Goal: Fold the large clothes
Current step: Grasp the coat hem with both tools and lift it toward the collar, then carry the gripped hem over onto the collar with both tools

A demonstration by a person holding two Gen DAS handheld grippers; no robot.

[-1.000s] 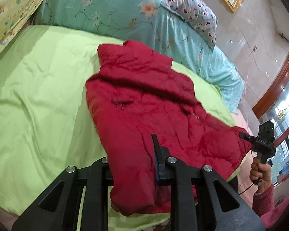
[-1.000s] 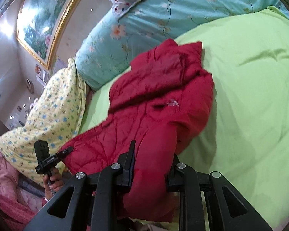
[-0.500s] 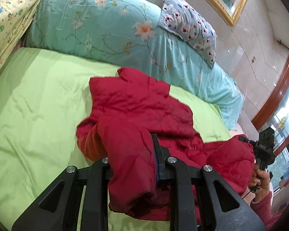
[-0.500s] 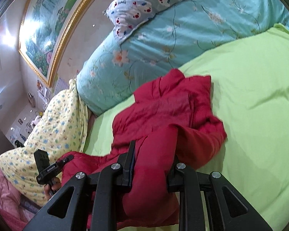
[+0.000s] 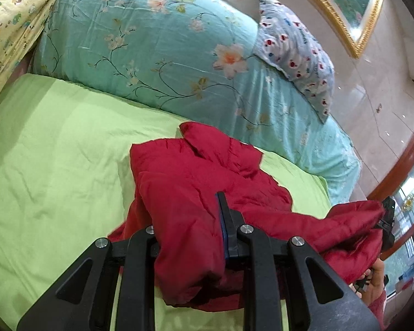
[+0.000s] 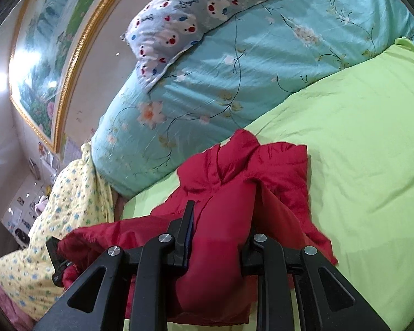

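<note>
A red quilted jacket (image 5: 201, 182) lies on the light green bedsheet (image 5: 49, 165), its collar end toward the pillows. My left gripper (image 5: 189, 220) is shut on the jacket's lower edge and holds it lifted over the body. My right gripper (image 6: 220, 220) is shut on the other lower corner of the jacket (image 6: 248, 171), also lifted. The right gripper shows at the far right of the left wrist view (image 5: 387, 220), the left one at the lower left of the right wrist view (image 6: 55, 259). The jacket hides one finger of each gripper.
A big teal floral quilt (image 5: 151, 41) lies across the head of the bed with a bear-print pillow (image 5: 295, 55) on top. A yellow patterned blanket (image 6: 69, 207) lies at the side. A gold-framed painting (image 6: 55, 41) hangs on the wall.
Both grippers have lifted the jacket's lower edge and carried it forward toward the collar. The jacket went from lying flat to doubling over itself.
</note>
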